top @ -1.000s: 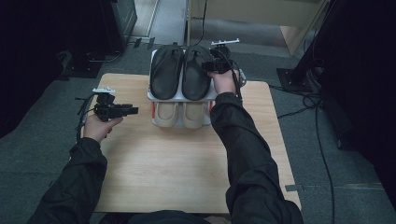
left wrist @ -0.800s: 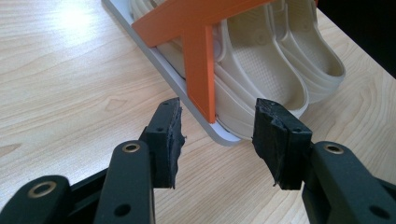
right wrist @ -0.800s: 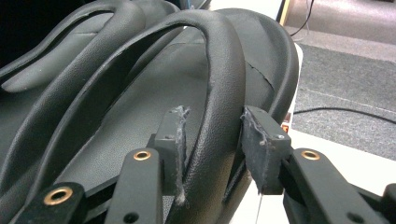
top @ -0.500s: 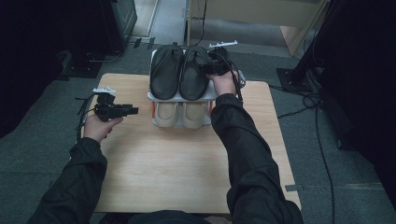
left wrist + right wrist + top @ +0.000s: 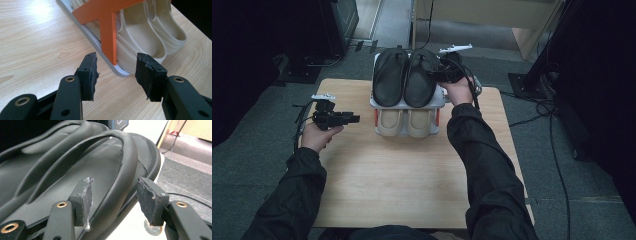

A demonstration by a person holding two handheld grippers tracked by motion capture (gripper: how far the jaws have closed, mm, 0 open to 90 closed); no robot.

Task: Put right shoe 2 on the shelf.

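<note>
Two pairs of footwear sit on a small white rack [image 5: 373,102] at the far edge of the bench [image 5: 412,185]: black sandals [image 5: 406,75] on the upper tier and beige clogs [image 5: 404,121] on the lower one. The step in hand looks like letting go of the right-hand black sandal after setting it on the rack. The right gripper [image 5: 112,195] has just been opening; in its own view the sandal's strap [image 5: 125,170] runs between the jaws, with a gap showing at each pad, so the grip is released. The left gripper [image 5: 116,72] hangs near the bench's left edge, spread wide and empty, aimed at the rack's orange brace [image 5: 107,30] and the clogs behind it.

Next, I judge, the right hand must back straight off along the strap without snagging it, so the sandal keeps its place beside its mate. The left gripper need not move.
</note>
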